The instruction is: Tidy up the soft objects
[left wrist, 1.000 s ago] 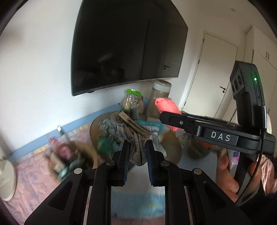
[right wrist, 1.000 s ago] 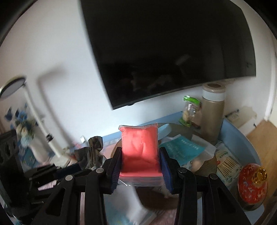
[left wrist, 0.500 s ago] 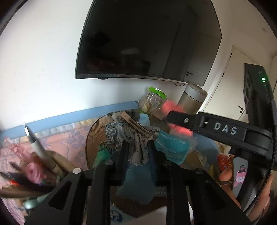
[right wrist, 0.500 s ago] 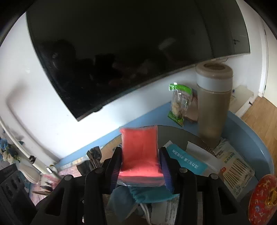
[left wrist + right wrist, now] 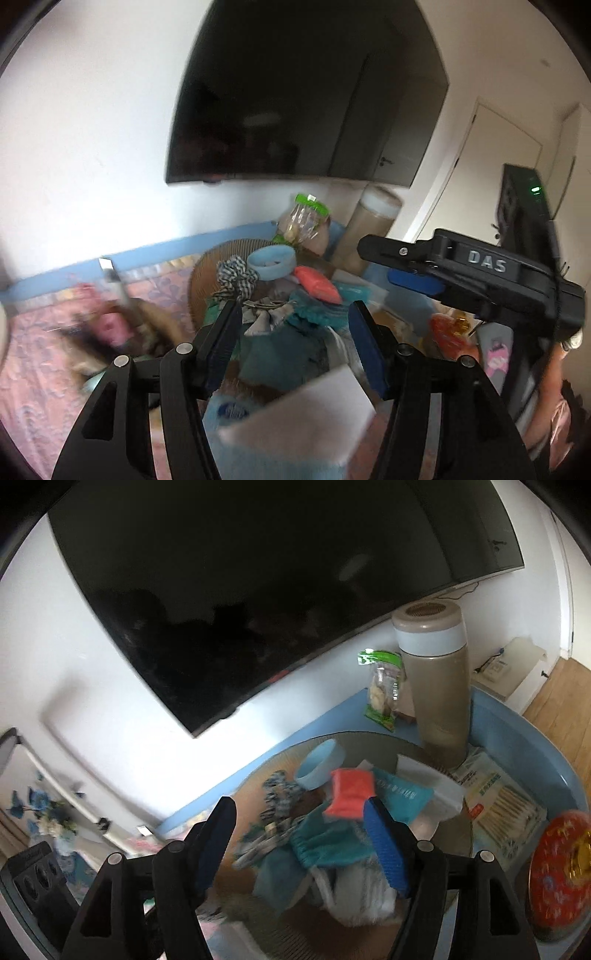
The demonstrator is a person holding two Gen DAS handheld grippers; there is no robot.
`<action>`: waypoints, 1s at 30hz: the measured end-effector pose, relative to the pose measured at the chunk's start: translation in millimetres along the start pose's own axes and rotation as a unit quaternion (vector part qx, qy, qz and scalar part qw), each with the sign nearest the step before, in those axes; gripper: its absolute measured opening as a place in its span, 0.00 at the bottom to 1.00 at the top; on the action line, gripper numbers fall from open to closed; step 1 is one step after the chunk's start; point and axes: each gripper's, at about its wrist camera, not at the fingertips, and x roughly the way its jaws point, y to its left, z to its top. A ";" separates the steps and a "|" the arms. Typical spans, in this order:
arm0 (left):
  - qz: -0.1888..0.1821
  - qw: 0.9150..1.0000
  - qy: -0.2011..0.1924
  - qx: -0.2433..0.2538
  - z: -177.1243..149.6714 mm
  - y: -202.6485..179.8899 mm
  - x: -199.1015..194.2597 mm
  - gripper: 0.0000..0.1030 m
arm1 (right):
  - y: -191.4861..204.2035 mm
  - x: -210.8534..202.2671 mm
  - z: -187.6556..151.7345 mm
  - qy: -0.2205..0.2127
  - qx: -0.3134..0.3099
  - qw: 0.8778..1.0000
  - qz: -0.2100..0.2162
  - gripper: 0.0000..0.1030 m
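Note:
My left gripper (image 5: 293, 332) has its jaws opening, and nothing is pressed between the blue pads. Just past its fingertips a grey patterned cloth with a hair clip (image 5: 266, 314) lies on the pile in the round woven tray (image 5: 203, 269). My right gripper (image 5: 301, 830) is also opening and empty. The coral-red soft packet (image 5: 351, 792) rests free on the pile beyond its right finger, beside a teal cloth (image 5: 328, 845). In the left wrist view the same packet (image 5: 317, 288) lies under the right gripper (image 5: 384, 262).
On the tray are a light blue ring (image 5: 319, 762), a checked scrunchie (image 5: 236, 275) and a white cloth (image 5: 354, 886). A tall thermos (image 5: 436, 679), a snack bag (image 5: 382, 690), a cotton swab pack (image 5: 506, 808) and a red tin (image 5: 557, 875) stand on the blue table (image 5: 535, 746). A television hangs above.
Both grippers went from shut to wide apart. The grey cloth left the left pads and the coral packet left the right pads; both now lie on the pile.

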 end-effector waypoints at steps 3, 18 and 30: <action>0.016 0.999 -0.027 0.014 -2.7 3.3 -50.4 0.56 | 23.2 -21.3 -9.3 -0.010 -0.019 1.000 0.014 0.68; 0.278 0.960 -0.033 -0.021 -92.3 111.3 -222.5 0.83 | 224.5 -8.4 -175.0 0.049 -0.240 0.966 0.088 0.79; 0.340 0.929 0.057 -0.136 -184.2 220.6 -178.4 0.91 | 238.8 103.5 -273.8 0.105 -0.312 0.944 -0.014 0.79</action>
